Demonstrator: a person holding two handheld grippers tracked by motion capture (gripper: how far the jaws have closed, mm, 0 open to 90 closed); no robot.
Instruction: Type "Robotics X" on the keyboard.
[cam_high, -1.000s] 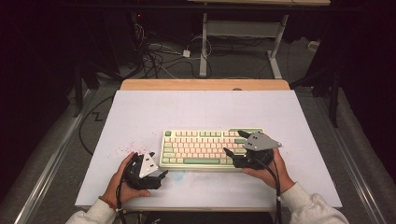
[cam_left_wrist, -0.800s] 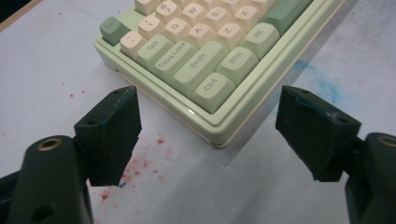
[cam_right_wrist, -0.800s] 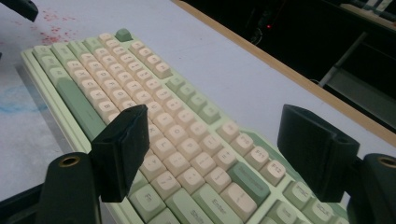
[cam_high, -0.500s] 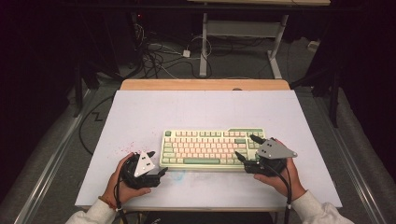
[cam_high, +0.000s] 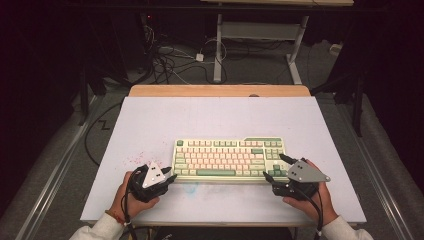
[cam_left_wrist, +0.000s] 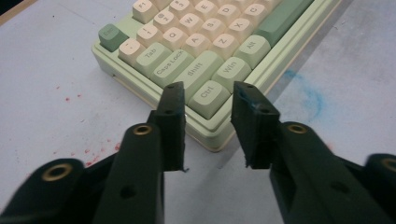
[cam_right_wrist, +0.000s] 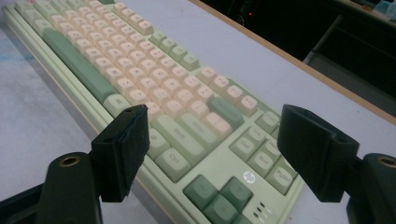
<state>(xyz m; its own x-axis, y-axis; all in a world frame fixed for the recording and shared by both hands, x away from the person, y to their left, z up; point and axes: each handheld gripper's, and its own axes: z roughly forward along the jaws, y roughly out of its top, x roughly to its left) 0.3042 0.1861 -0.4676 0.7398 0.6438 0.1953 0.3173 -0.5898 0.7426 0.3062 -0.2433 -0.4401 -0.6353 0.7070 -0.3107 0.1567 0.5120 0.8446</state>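
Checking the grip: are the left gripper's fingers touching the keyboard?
Cannot tell. In the left gripper view the fingers flank the keyboard corner; no contact or gap shows plainly.

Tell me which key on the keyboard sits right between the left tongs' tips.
The Ctrl key at the keyboard's near left corner. It shows in the gap of the left tongs, with Shift and Win beside it.

A pale green keyboard (cam_high: 229, 159) carries cream keys, with darker green keys at its edges and a darker green space bar. It sits on a white table (cam_high: 150, 120) flecked with red specks and a faint blue smudge. Both grippers, left (cam_high: 169, 178) and right (cam_high: 274, 169), are black.
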